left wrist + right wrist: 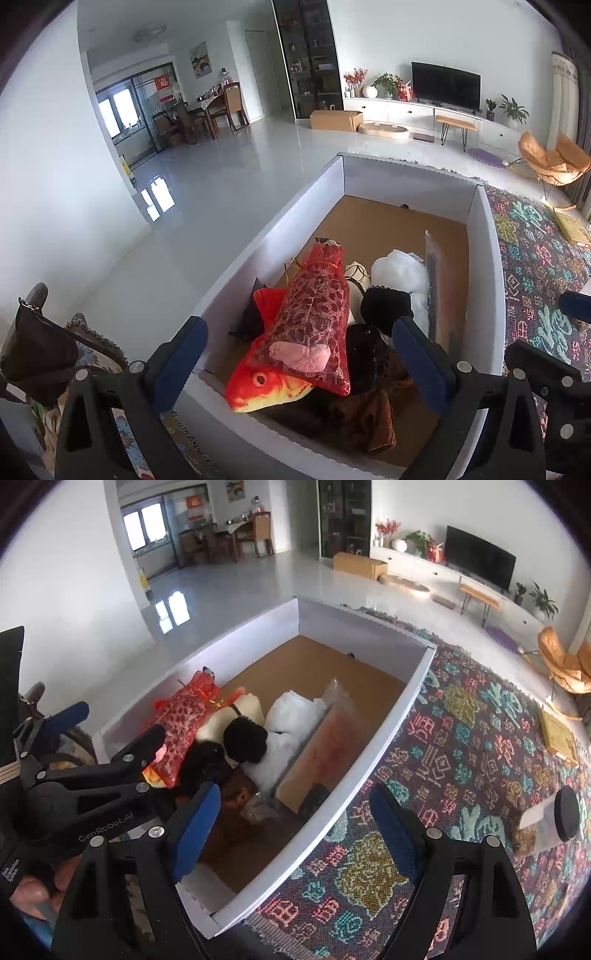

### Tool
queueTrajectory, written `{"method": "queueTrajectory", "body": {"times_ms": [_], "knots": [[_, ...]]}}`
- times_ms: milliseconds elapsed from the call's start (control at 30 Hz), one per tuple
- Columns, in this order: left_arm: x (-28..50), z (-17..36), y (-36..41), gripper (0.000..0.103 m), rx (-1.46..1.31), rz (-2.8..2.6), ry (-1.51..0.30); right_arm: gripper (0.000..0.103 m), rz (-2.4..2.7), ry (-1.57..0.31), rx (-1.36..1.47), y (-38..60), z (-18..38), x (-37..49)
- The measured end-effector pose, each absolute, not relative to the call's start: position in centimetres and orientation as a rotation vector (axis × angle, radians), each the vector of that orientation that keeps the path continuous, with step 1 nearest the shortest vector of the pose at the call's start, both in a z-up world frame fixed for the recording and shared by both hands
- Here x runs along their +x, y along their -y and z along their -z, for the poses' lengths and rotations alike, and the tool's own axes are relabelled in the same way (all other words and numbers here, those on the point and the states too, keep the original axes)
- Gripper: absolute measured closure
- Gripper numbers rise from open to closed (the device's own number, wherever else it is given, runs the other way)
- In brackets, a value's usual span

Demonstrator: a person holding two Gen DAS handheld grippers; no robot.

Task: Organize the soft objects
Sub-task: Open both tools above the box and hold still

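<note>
1. The white box (266, 240) sits on the patterned rug (461, 738), with soft things heaped at its near end.
2. A plush fish (273, 380) lies in the box under a red mesh bag (314, 314), beside a black hat (384, 302).
3. The left gripper (299, 354) is spread wide above the fish, empty.
4. The right gripper (295, 823) is released over the box wall.
</note>
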State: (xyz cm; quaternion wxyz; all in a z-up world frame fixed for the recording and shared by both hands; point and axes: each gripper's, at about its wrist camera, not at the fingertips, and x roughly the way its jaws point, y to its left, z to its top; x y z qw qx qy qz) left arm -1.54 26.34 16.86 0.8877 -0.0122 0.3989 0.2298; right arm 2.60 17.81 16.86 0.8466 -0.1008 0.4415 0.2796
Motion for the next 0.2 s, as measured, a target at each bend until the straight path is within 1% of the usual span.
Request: {"method": "queueTrajectory", "body": {"times_ms": [200], "knots": [[-1.6,-16.8,-26.0,0.003,-0.058,-0.435,-0.835,0.017,-0.594,-0.923,-0.183,-16.7,-16.7,2.4]]}}
